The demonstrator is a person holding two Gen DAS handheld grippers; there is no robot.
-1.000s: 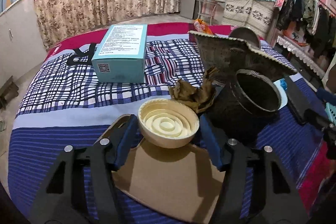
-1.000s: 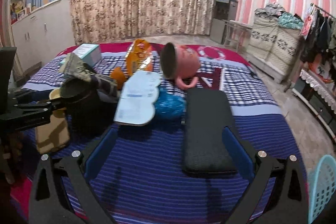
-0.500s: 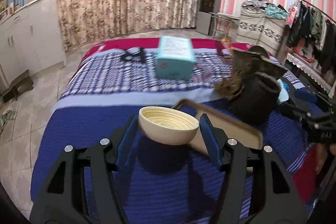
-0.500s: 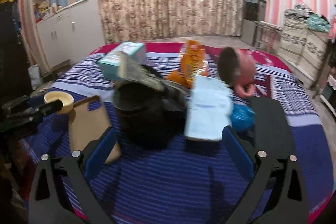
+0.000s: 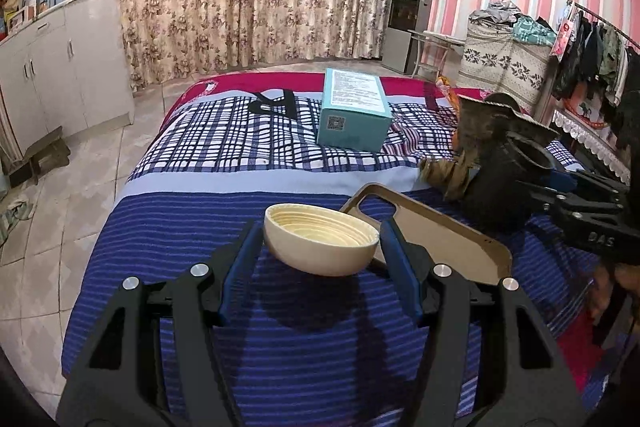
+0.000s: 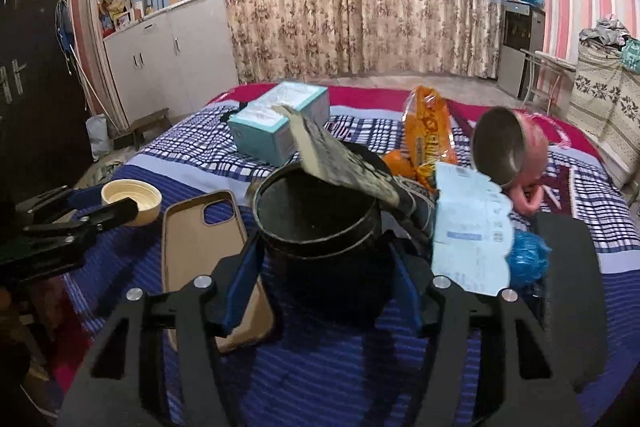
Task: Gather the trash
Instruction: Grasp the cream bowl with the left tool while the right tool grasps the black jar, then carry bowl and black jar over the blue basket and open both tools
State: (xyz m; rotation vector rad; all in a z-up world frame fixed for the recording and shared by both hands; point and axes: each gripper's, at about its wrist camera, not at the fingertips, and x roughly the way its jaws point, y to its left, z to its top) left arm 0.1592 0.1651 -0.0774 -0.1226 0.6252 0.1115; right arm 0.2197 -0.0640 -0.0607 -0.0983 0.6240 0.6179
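left gripper [image 5: 320, 251] pinching cream lid [image 5: 320, 245] above the bed [image 5: 208, 211] | tan phone case [image 6: 208, 255] lying beside | right gripper [image 6: 324, 263] jaws closing around black bin [image 6: 320, 231] holding cardboard scrap [image 6: 336, 159]

Bed [image 5: 192, 211] with striped and plaid cover. White cabinet [image 5: 60, 67] at left wall. Floral curtain [image 5: 256, 19] behind. Clothes rack [image 5: 596, 55] at right.
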